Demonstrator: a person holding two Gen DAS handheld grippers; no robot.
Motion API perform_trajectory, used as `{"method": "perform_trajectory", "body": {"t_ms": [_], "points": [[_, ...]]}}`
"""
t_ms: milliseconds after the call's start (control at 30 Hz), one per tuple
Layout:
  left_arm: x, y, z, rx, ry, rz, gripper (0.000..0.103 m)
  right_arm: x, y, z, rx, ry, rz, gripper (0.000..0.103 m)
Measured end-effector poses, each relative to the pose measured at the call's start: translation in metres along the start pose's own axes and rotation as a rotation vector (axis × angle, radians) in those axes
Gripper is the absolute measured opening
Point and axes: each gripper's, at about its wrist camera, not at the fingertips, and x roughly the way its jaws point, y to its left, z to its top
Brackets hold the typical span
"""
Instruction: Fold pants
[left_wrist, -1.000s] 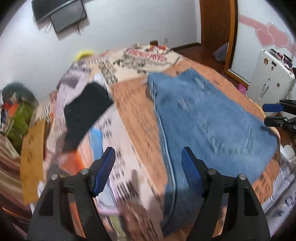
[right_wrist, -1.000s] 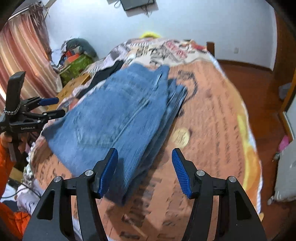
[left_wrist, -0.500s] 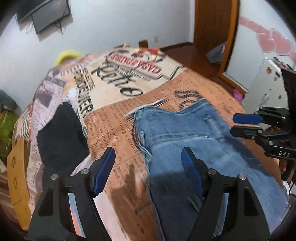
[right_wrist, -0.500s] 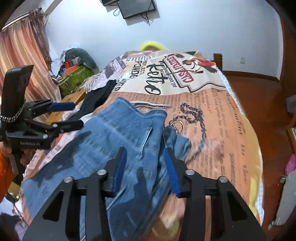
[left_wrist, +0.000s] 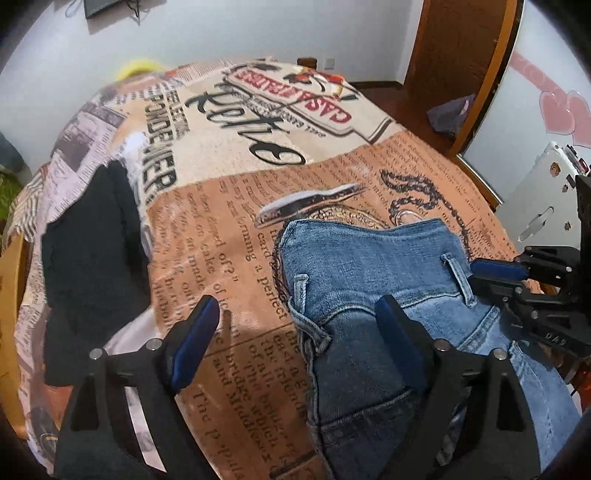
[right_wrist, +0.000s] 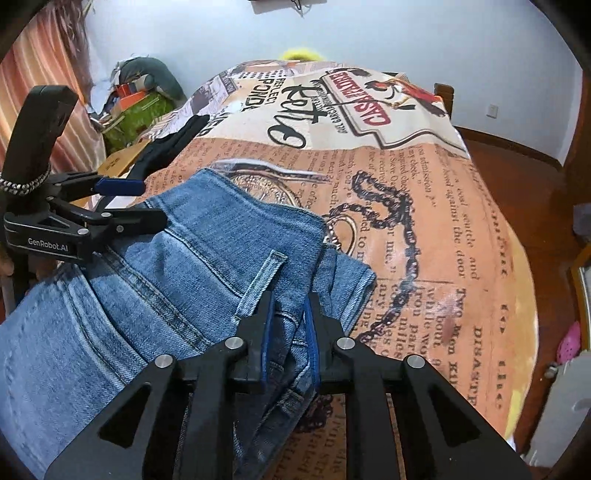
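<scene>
Left wrist view: left claw (left_wrist: 297, 325) is wide, its jaws have just been opening further, and it hangs over the waistband edge of the jeans (left_wrist: 369, 266); the left pad sits over the bedspread (left_wrist: 221, 229), the right pad over denim, nothing pinched. The jeans lie flat on the bed, waistband toward the far end, belt loops visible. A black garment (left_wrist: 88, 258) lies at the bed's left edge, apart from the jeans. The right claw (left_wrist: 480, 275) comes in from the right at the waistband; from this angle its pads look close together on the denim, but the contact itself is hard to make out. Right wrist view: right claw (right_wrist: 288, 325) is narrow, its jaws have just been closing, with a bunched fold of the jeans (right_wrist: 184, 258) pressed between the blue pads at the waistband corner, next to a belt loop. The left claw (right_wrist: 144, 203) shows at the left, fingers spread, at the opposite waistband corner. The bedspread (right_wrist: 424, 221) is bare to the right of the jeans. The black garment (right_wrist: 173, 144) lies beyond the left claw.
</scene>
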Motion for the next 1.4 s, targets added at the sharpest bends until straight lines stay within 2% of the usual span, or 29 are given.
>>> {"method": "perform_trajectory", "body": {"t_ms": [133, 233, 267, 367, 467, 533, 600, 667, 767, 900, 1000, 1100, 1167, 1267, 1400], "points": [[-0.037, -0.007, 0.000, 0.048, -0.087, 0.035, 0.081, -0.024, 0.008, 0.001, -0.030, -0.013, -0.028, 0.017], [-0.072, -0.010, -0.001, 0.038, -0.148, 0.001, 0.081, -0.047, 0.016, 0.001, -0.047, -0.041, -0.029, 0.018], [-0.085, -0.012, -0.003, 0.027, -0.175, -0.011, 0.081, -0.056, 0.019, 0.000, -0.051, -0.052, -0.035, 0.020], [-0.112, -0.016, -0.007, 0.006, -0.233, -0.018, 0.082, -0.078, 0.029, -0.001, -0.055, -0.092, -0.044, 0.036], [-0.127, -0.020, -0.014, 0.007, -0.238, -0.038, 0.086, -0.094, 0.038, -0.003, -0.060, -0.123, -0.045, 0.046], [-0.130, -0.023, -0.019, 0.008, -0.220, -0.038, 0.086, -0.101, 0.044, -0.006, -0.060, -0.135, -0.064, 0.055], [-0.131, -0.025, -0.027, 0.005, -0.204, -0.034, 0.086, -0.106, 0.048, -0.009, -0.056, -0.147, -0.080, 0.068], [-0.131, -0.024, -0.035, -0.008, -0.200, -0.034, 0.086, -0.106, 0.052, -0.015, -0.049, -0.134, -0.100, 0.074], [-0.124, -0.019, -0.047, -0.029, -0.159, -0.046, 0.087, -0.096, 0.051, -0.026, -0.021, -0.092, -0.074, 0.074], [-0.106, -0.015, -0.057, -0.032, -0.047, -0.104, 0.087, -0.078, 0.044, -0.042, 0.036, -0.012, -0.035, 0.074], [-0.090, -0.013, -0.064, -0.047, 0.022, -0.098, 0.087, -0.061, 0.035, -0.051, 0.115, 0.040, 0.032, 0.074], [-0.070, -0.007, -0.069, -0.084, 0.111, -0.132, 0.087, -0.046, 0.027, -0.054, 0.180, 0.073, 0.094, 0.074], [-0.059, -0.002, -0.070, -0.122, 0.164, -0.173, 0.087, -0.038, 0.023, -0.053, 0.204, 0.084, 0.123, 0.074], [-0.048, 0.006, -0.067, -0.169, 0.199, -0.247, 0.087, -0.027, 0.017, -0.049, 0.226, 0.095, 0.155, 0.077], [-0.034, 0.001, -0.059, -0.160, 0.246, -0.339, 0.087, -0.013, 0.010, -0.046, 0.256, 0.112, 0.210, 0.082]]}}
